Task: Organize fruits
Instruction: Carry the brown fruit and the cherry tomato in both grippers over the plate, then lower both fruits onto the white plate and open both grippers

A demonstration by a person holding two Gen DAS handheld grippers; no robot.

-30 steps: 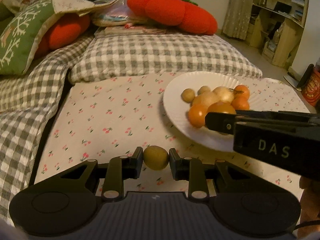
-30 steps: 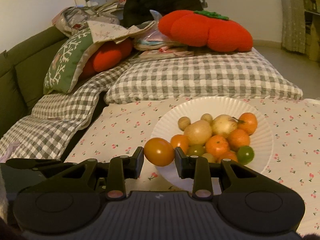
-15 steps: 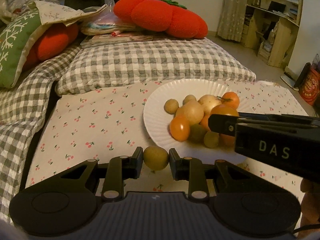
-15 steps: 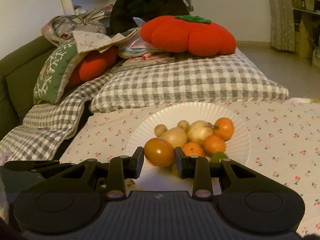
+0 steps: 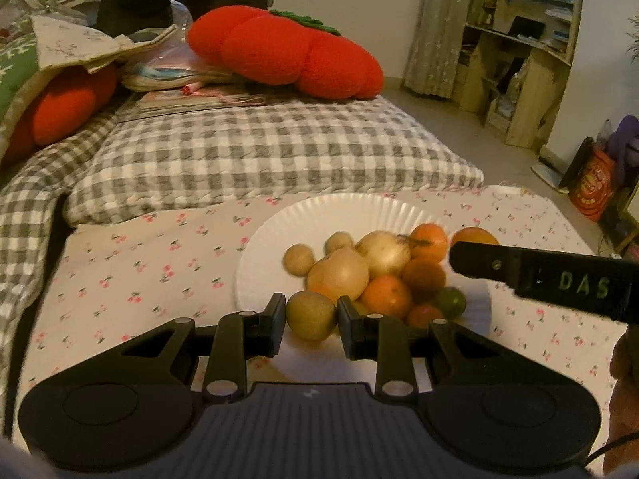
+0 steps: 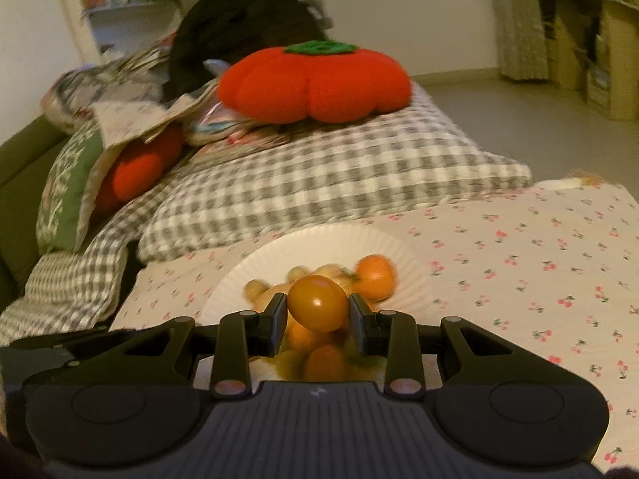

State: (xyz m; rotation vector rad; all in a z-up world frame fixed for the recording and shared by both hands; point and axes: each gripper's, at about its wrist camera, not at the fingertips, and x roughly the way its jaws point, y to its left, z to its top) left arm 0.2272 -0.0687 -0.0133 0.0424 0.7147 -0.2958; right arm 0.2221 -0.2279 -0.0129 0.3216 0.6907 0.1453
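Note:
A white paper plate (image 5: 279,235) lies on the cherry-print cloth with a pile of several fruits (image 5: 379,267): oranges, pale round ones, a green one. My left gripper (image 5: 311,321) is shut on a small olive-green fruit (image 5: 310,314) over the plate's near rim. My right gripper (image 6: 318,313) is shut on an orange tomato (image 6: 317,302), held above the fruit pile on the plate (image 6: 259,263). The right gripper's side (image 5: 551,279) crosses the left wrist view at the right, with the tomato (image 5: 475,236) at its tip.
A grey checked cushion (image 5: 259,159) lies behind the plate, with a red tomato-shaped pillow (image 5: 283,54) on it. More cushions are stacked at the left (image 5: 52,95). Shelves (image 5: 531,64) stand at the far right. The cherry-print cloth (image 6: 539,259) extends to the right.
Both grippers have moved toward and over the plate with their fruits still held. The right gripper has risen above the pile; the left has shifted right to the plate's near rim.

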